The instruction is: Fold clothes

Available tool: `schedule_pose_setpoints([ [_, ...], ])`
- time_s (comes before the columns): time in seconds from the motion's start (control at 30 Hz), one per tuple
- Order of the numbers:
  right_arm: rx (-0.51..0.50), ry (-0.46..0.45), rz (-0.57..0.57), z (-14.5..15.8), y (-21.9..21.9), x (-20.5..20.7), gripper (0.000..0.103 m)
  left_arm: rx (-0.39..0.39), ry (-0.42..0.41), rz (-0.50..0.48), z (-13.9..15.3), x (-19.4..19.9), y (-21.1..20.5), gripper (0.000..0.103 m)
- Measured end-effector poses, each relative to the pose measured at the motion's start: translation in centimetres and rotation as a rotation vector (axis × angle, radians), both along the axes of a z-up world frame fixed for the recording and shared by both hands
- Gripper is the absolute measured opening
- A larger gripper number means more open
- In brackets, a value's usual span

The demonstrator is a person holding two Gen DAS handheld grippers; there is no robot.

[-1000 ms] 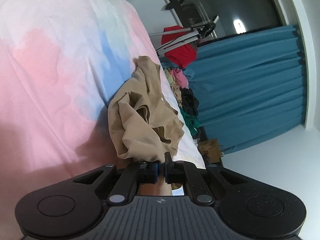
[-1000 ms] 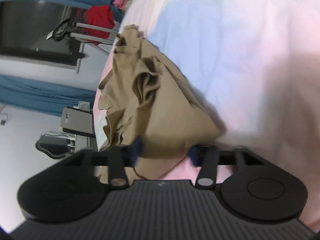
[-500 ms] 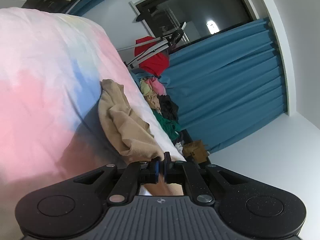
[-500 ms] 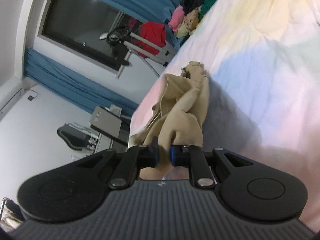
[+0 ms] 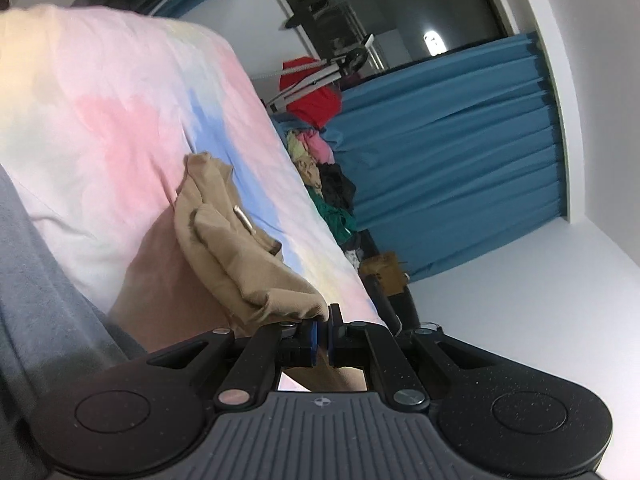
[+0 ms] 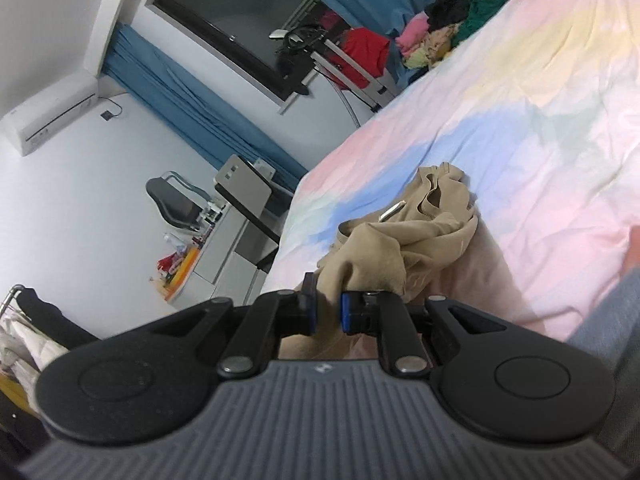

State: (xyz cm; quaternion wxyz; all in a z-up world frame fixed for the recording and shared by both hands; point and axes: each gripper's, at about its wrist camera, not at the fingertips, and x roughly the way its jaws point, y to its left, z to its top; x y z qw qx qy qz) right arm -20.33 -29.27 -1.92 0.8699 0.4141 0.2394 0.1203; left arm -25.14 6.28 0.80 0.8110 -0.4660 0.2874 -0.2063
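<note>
A: Step in hand, by the look of it: lifting the tan garment (image 5: 224, 240) off the pastel bedsheet (image 5: 100, 120) to open it out before folding. Most of the cloth bunched and resting on the sheet; only the near edges raised.

B: Left gripper (image 5: 323, 339): pressed nearly together, pinching a thin tan edge. Right gripper (image 6: 326, 312): slightly wider, clamped on a thicker fold of the same garment (image 6: 400, 240).

A: Next move, as a judgement: raise both corners higher and draw apart until hanging free, then lay flat on the sheet. Even tension needed.

B: Noted. Small pale tag (image 6: 393, 211) showing on top, so possibly inside out. Pile of other clothes (image 6: 460, 24) waiting at the far end of the bed.
</note>
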Motion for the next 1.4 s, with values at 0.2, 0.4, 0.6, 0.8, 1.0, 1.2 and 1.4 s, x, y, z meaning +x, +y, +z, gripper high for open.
schedule_pose_setpoints([
  [0.2, 0.015, 0.038, -0.014, 0.3, -0.3, 2.1, 0.014, 0.016, 0.005, 0.009, 0.5, 2.2, -0.2, 0.005],
  [0.4, 0.054, 0.083, -0.080, -0.4, -0.3, 6.9, 0.014, 0.143, -0.027, 0.078, 1.6, 8.9, -2.8, 0.005],
  [0.6, 0.035, 0.106, -0.154, -0.5, 0.1, 12.9, 0.014, 0.237, -0.034, 0.115, 2.7, 15.8, -4.4, 0.005],
  [0.8, 0.056, 0.164, -0.186, -2.7, -0.1, 18.2, 0.014, 0.366, 0.023, 0.128, 1.9, 22.1, -5.7, 0.005],
  [1.0, 0.008, 0.167, -0.171, -5.9, -0.3, 21.1, 0.014, 0.432, 0.000, 0.089, -1.7, 26.0, -6.2, 0.006],
  [1.2, 0.078, 0.252, -0.169, -9.4, -1.7, 25.6, 0.014, 0.520, 0.005, 0.041, -4.9, 30.8, -7.5, 0.006],
  [1.4, 0.100, 0.330, -0.170, -12.4, -2.5, 29.3, 0.015, 0.517, 0.063, 0.005, -8.6, 35.0, -7.2, 0.007],
])
